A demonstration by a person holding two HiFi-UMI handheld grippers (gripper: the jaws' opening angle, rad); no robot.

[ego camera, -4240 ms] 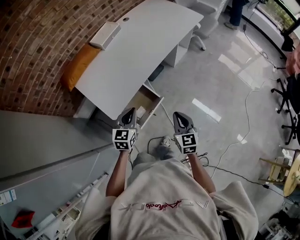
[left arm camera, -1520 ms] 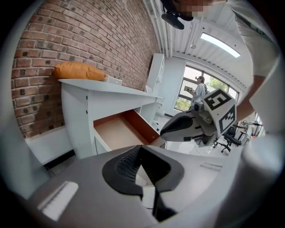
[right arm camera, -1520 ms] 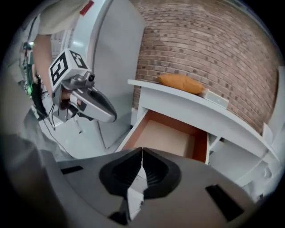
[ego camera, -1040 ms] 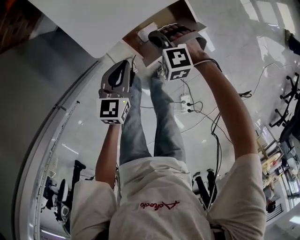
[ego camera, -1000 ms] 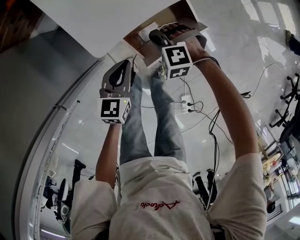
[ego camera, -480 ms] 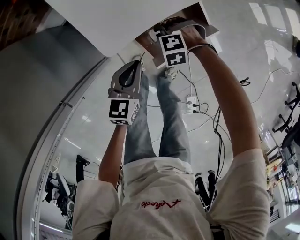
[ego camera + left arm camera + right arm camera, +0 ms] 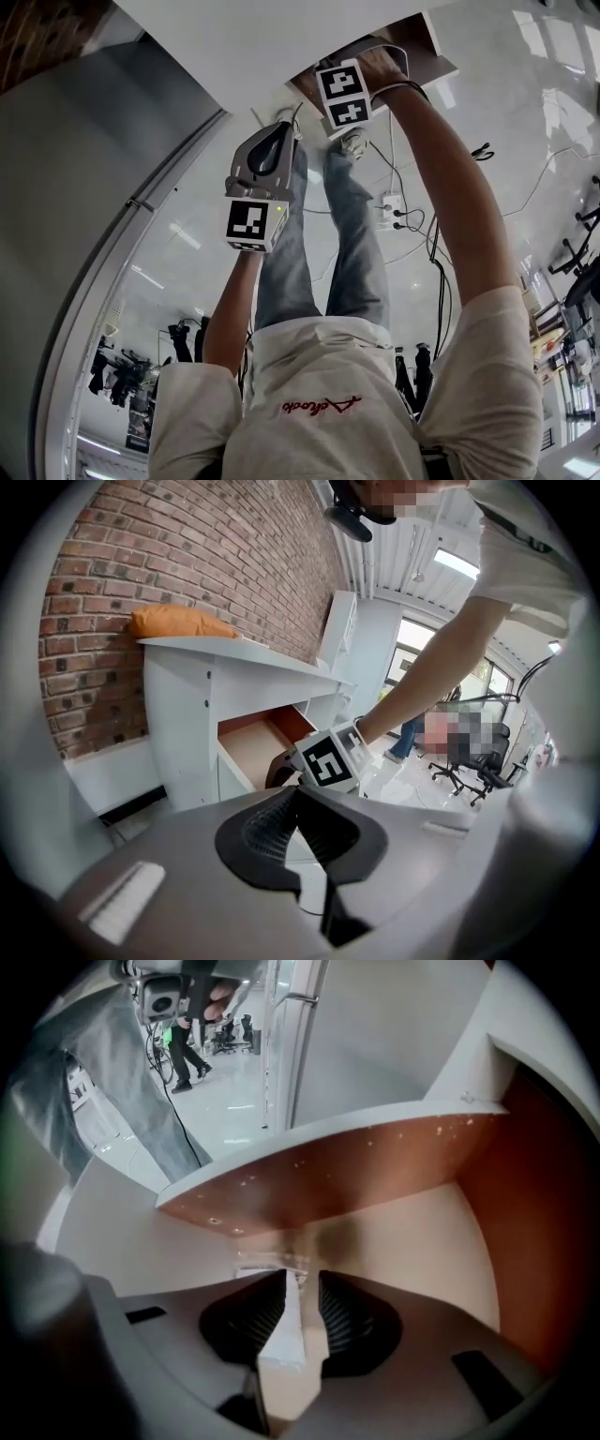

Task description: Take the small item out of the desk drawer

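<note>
The only lettering we can find is a line of red script (image 7: 319,406) across the person's pale shirt (image 7: 328,361). It shows upside down in the head view and is too stylised for us to read. The cubes on both grippers carry black-and-white square patterns and no words. The task's thing is a small white flat-sided block (image 7: 286,1321), plain and unmarked, with a bright top face and a squared-off near end. It lies inside the open brown-lined drawer (image 7: 534,1204), on the pale floor near the drawer's back corner. The right gripper (image 7: 302,1281) reaches into the drawer, its ribbed dark jaws narrowly apart with the block between them. One jaw lies against the block's side, and we see a sliver of drawer floor between the block and the other jaw. The left gripper (image 7: 300,794) hangs outside the drawer, in front of it and lower, its jaws together at the tips with nothing between them. The drawer juts from under the white worktop (image 7: 234,653). An orange cushion (image 7: 178,622) lies on that worktop above the drawer, against the red brick wall (image 7: 187,555).
</note>
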